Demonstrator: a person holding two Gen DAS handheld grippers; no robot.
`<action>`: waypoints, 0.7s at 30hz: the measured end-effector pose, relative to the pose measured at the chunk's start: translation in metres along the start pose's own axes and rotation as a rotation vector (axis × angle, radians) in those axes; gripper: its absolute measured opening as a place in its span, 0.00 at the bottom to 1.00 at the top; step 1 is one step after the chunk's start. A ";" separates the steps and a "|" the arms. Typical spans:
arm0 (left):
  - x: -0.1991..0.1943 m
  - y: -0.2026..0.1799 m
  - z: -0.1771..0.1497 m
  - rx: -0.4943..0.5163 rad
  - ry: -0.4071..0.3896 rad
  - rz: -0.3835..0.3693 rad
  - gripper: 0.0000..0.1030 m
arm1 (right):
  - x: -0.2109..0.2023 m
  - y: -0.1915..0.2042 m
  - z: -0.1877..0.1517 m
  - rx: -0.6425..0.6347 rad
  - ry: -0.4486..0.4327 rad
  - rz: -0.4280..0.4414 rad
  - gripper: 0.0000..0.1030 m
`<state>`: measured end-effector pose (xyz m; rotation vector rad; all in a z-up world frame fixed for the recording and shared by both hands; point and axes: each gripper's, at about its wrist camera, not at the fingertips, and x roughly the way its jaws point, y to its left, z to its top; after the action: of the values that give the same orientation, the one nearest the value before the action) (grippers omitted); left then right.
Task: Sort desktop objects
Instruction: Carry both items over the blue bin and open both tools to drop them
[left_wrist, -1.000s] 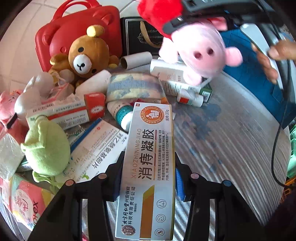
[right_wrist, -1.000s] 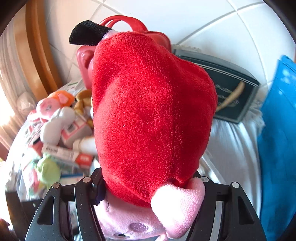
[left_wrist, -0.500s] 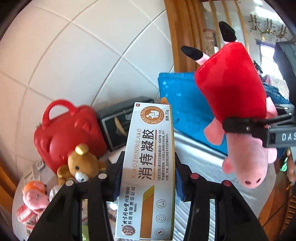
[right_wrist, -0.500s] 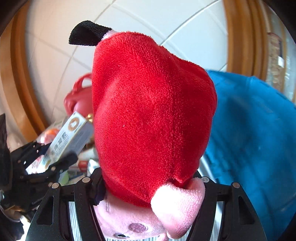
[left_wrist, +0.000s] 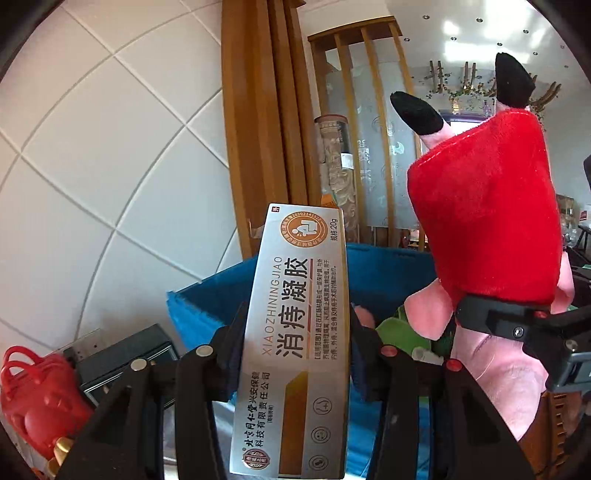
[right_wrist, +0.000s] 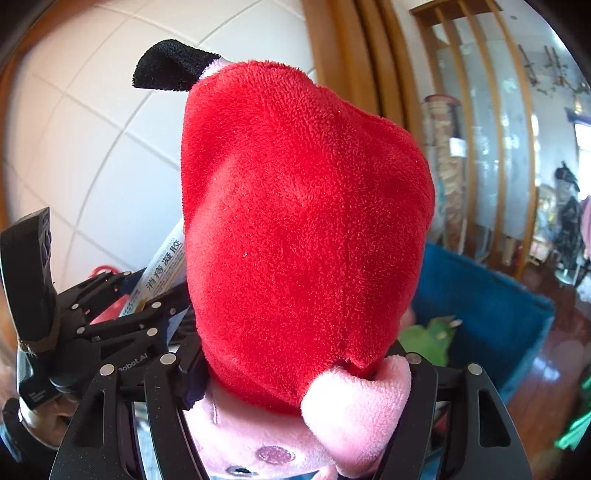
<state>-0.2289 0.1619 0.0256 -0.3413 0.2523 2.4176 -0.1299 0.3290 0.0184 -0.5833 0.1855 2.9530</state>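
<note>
1. Red plastic handled case (left_wrist: 33, 402) is seen low at the far left.
2. A silver cardboard medicine box (left_wrist: 295, 354) is pinched by the left gripper (left_wrist: 295, 369) before the blue fabric bin (left_wrist: 207, 314).
3. A pink plush pig in a red dress (right_wrist: 306, 229) is clamped upside down by the right gripper (right_wrist: 291, 387), beside the box.

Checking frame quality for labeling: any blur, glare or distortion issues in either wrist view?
Left wrist: sharp; fisheye bends the wall tiles; some sheen on the silver medicine box; window behind the pig plush blown out. Right wrist: plush sharp but fills the frame; blue bin and background soft at the edges.
</note>
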 end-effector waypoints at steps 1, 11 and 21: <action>0.012 -0.008 0.007 0.003 0.002 -0.004 0.44 | 0.003 -0.015 0.006 0.006 0.000 -0.018 0.69; 0.088 -0.069 0.046 0.062 0.072 -0.012 0.45 | 0.046 -0.129 0.026 0.093 0.032 -0.076 0.74; 0.109 -0.072 0.066 0.017 0.086 0.102 0.78 | 0.067 -0.135 0.019 0.133 0.013 -0.119 0.94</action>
<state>-0.2744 0.2988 0.0483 -0.4348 0.3352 2.5023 -0.1785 0.4716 -0.0029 -0.5744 0.3330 2.7972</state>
